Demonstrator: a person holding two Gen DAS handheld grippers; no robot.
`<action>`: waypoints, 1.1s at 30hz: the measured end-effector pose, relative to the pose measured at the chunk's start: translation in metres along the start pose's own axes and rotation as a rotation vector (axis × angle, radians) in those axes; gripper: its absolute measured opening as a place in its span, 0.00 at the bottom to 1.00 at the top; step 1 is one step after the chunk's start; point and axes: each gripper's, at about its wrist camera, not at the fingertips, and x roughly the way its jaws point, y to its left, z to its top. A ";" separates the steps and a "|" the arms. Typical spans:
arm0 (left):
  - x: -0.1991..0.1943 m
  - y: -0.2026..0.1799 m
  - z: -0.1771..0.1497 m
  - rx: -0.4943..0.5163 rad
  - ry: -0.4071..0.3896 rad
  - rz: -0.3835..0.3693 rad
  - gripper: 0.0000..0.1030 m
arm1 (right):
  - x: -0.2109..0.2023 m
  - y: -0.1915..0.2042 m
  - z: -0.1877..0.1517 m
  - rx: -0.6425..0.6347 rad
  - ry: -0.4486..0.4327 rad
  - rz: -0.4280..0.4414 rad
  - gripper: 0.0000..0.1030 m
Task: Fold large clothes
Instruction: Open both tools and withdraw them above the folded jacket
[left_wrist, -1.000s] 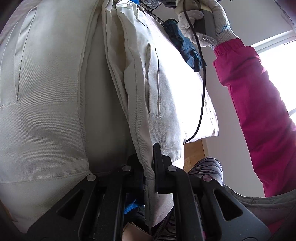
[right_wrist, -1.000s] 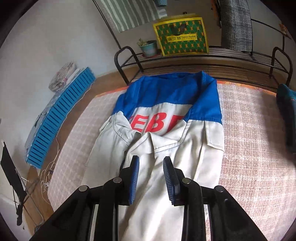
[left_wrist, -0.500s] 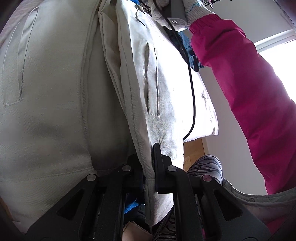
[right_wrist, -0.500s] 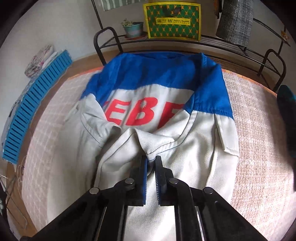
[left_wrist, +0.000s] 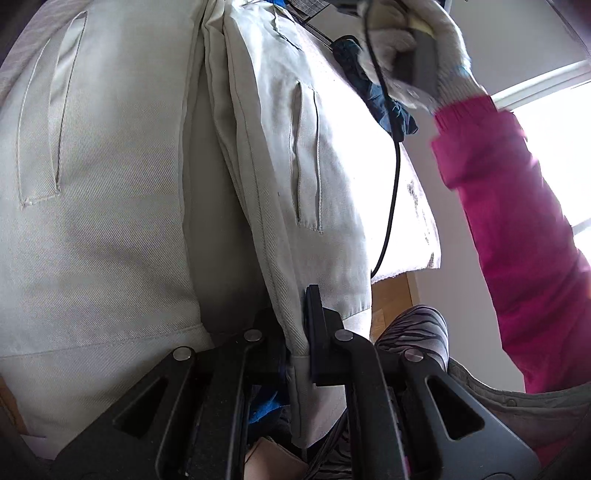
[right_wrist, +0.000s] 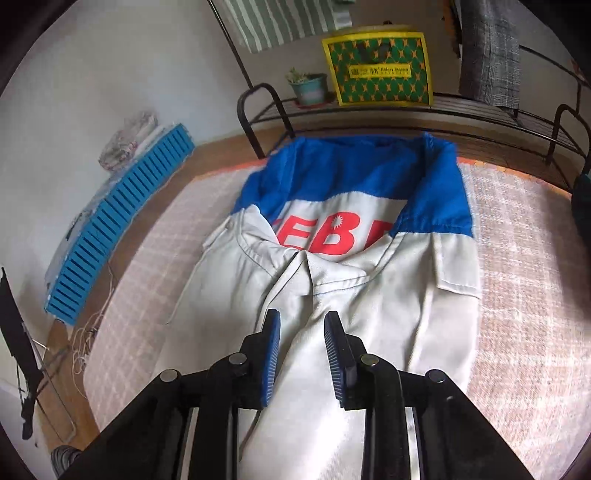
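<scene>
A large off-white work garment with a blue top band and red letters lies spread on a checked mat. My right gripper hovers just above its pale middle; the jaws are opening and no cloth sits between the blue pads. In the left wrist view the same pale cloth fills the frame close up, with welt pockets showing. My left gripper is shut on a seamed edge of that cloth. A gloved hand in a pink sleeve holds the other tool at top right.
A black metal rack behind the mat carries a green and yellow box and a potted plant. A blue slatted crate lies on the floor at left. A dark blue cloth sits at the mat's right edge.
The right gripper pinched shut low over the collar half a second ago, then pulled back and up and its jaws parted. The left gripper kept its hold and stayed still.
</scene>
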 end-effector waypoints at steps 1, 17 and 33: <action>-0.001 -0.001 0.000 0.002 -0.004 0.003 0.06 | -0.020 -0.003 -0.013 -0.002 -0.015 0.011 0.26; -0.083 -0.006 -0.028 0.032 -0.118 0.115 0.13 | -0.045 0.059 -0.171 -0.213 0.029 0.031 0.26; -0.125 0.090 0.062 0.010 -0.295 0.307 0.13 | -0.086 0.058 -0.213 -0.273 0.008 -0.015 0.25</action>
